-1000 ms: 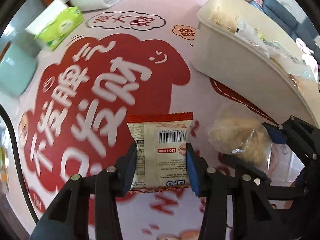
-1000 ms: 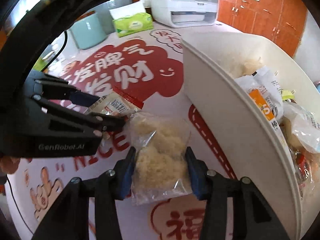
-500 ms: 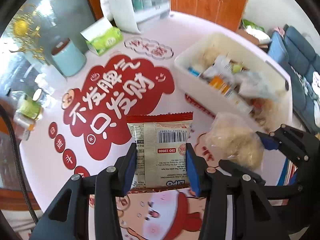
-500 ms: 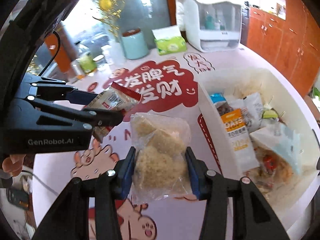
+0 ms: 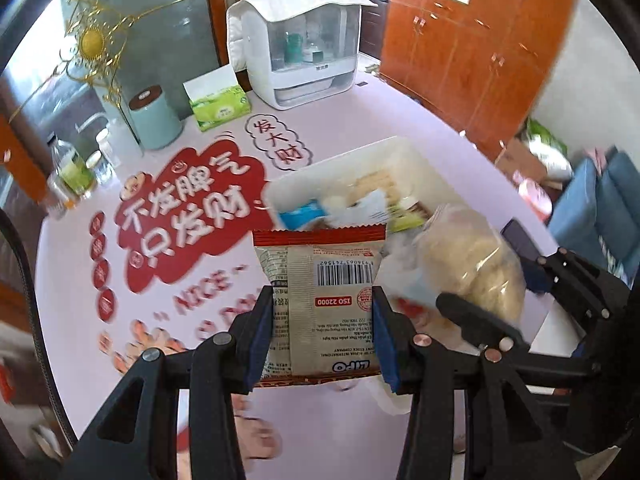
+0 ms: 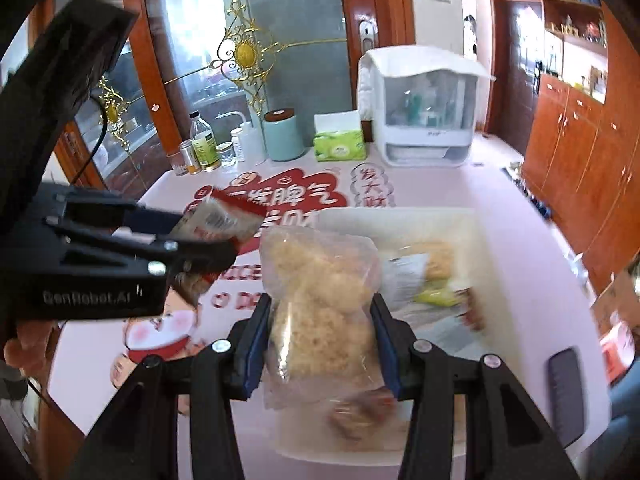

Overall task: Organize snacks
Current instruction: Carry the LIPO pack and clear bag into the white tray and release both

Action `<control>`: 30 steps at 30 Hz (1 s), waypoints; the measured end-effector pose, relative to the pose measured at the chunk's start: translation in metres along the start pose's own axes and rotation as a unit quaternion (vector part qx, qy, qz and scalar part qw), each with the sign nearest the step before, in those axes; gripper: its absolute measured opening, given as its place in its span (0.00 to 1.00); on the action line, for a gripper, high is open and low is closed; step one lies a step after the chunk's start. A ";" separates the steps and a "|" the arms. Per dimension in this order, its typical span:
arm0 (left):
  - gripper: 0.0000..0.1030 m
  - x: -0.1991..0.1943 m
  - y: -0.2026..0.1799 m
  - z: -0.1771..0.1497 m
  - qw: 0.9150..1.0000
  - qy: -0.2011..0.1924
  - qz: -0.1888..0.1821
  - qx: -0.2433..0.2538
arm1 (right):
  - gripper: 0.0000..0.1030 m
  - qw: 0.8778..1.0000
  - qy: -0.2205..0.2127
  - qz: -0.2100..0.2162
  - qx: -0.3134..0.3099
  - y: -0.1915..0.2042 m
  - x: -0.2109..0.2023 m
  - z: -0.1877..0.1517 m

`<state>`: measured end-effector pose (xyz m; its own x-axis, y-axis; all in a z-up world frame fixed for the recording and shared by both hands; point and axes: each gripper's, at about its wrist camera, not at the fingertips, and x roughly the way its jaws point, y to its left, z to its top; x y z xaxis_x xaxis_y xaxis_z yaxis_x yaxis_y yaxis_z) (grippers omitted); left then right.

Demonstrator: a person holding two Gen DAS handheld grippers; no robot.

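My left gripper [image 5: 322, 320] is shut on a beige snack packet [image 5: 320, 300] with a red top edge and a barcode, held high over the table. My right gripper [image 6: 320, 336] is shut on a clear bag of pale crumbly snack [image 6: 320, 312]. That bag [image 5: 472, 264] hangs to the right of the packet in the left wrist view, and the packet [image 6: 224, 220] shows at the left in the right wrist view. Below both lies a white bin [image 5: 400, 152] holding several snack packs; its rim [image 6: 400, 216] sits under and beyond the bag.
The round table carries a pink cloth with red characters [image 5: 184, 200]. At its far side stand a white cabinet-like box [image 5: 296, 52], a green tissue pack [image 5: 220, 106], a pale teal canister [image 5: 154, 120] and some bottles [image 6: 204, 144]. A dark phone [image 6: 566, 384] lies at the right edge.
Both grippers have risen well above the table with their snacks still held and have tilted up, so the whole bin, the far objects and the room's doors now show.
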<state>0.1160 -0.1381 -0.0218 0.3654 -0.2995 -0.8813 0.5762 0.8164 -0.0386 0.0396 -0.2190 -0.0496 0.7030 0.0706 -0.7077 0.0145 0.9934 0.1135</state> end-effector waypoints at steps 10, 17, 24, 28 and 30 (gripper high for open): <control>0.43 0.022 -0.063 0.004 0.995 -0.017 0.042 -0.085 | 0.46 0.999 -0.006 0.028 0.039 -0.093 -0.020 0.009; 0.43 0.029 -0.071 0.010 0.989 -0.032 0.092 -0.107 | 0.46 0.998 -0.017 0.042 0.038 -0.115 -0.017 0.032; 0.43 0.036 -0.064 0.022 0.985 -0.039 0.107 -0.127 | 0.46 0.998 -0.024 0.042 0.025 -0.117 -0.006 0.056; 0.43 0.040 -0.058 0.030 0.983 -0.044 0.113 -0.135 | 0.46 0.999 -0.018 0.041 0.017 -0.114 0.006 0.066; 0.43 0.043 -0.054 0.034 0.982 -0.044 0.117 -0.139 | 0.46 0.999 -0.015 0.039 0.014 -0.113 0.012 0.072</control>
<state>0.1252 -0.2120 -0.0412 0.5334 -0.1199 -0.8373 0.2523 0.9674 0.0221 0.0975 -0.3366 -0.0212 0.7237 0.1452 -0.6746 -0.0227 0.9821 0.1871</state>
